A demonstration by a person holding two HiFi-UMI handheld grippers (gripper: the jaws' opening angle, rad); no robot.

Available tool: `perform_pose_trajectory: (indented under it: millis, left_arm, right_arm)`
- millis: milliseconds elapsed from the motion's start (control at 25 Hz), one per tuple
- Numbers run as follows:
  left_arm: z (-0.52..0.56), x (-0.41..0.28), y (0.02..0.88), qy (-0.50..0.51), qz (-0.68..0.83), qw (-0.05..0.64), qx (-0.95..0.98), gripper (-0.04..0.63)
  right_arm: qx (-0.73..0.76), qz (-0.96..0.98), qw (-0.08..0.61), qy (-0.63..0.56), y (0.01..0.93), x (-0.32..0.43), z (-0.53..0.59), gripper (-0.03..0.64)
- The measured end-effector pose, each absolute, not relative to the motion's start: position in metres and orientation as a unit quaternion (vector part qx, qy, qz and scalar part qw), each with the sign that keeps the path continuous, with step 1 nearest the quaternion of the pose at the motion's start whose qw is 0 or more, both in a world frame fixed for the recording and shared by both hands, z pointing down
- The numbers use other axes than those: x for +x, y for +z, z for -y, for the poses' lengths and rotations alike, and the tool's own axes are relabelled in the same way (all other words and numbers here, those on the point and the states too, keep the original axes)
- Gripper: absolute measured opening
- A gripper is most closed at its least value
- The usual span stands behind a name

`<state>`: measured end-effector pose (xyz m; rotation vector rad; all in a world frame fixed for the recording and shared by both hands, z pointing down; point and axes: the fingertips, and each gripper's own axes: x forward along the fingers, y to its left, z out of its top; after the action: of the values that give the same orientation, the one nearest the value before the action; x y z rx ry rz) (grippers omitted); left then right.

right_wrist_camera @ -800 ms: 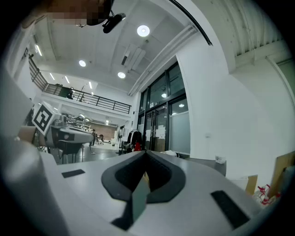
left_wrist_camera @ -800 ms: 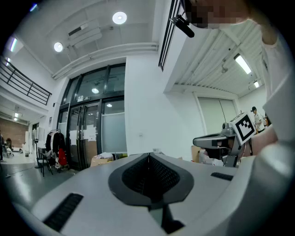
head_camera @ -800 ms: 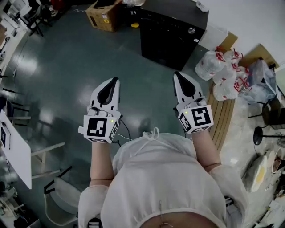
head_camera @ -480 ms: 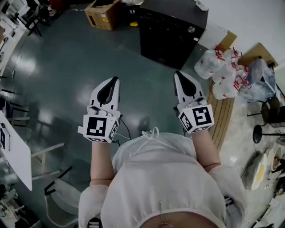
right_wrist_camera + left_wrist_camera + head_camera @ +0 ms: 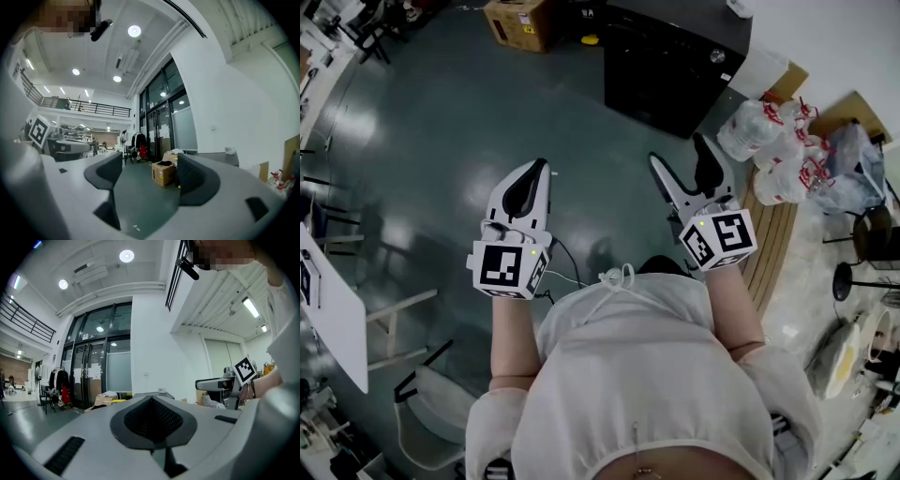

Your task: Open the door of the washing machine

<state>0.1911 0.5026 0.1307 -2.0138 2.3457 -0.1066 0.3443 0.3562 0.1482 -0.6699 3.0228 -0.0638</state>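
The washing machine [image 5: 675, 66] is a black box standing on the floor at the top of the head view, its front facing me; I cannot make out its door from here. My right gripper [image 5: 680, 155] is held level in the air short of the machine, jaws spread wide with nothing between them. In the right gripper view that gripper [image 5: 149, 161] frames only floor and a cardboard box [image 5: 164, 172]. My left gripper [image 5: 542, 169] hangs level to the left, jaws pressed together and empty. The left gripper view shows the same gripper [image 5: 152, 399] with its dark pads meeting.
A cardboard box [image 5: 520, 21] sits left of the machine. Packs of water bottles [image 5: 778, 150] lie on a wooden pallet [image 5: 773, 244] at the right. A white table [image 5: 333, 319] and a chair [image 5: 431, 412] stand at the left. Green floor stretches ahead.
My right gripper's jaws have spread from shut to wide open, and it has edged toward the machine. The left gripper stays shut in the same place.
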Motion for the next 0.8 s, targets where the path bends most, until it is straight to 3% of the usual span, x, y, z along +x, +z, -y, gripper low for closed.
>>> perform_pose_trajectory:
  millis: [400, 800]
  left_arm:
    - [-0.502, 0.134, 0.160, -0.042, -0.790, -0.009, -0.612, 0.021]
    - [-0.423, 0.022, 0.185, -0.070, -0.811, -0.030, -0.580, 0.021]
  right_arm:
    - [-0.185, -0.983, -0.003, -0.005, 0.169, 0.276, -0.337, 0.390]
    - [-0.135, -0.990, -0.021, -0.025, 0.201, 0.144, -0.246, 0.382]
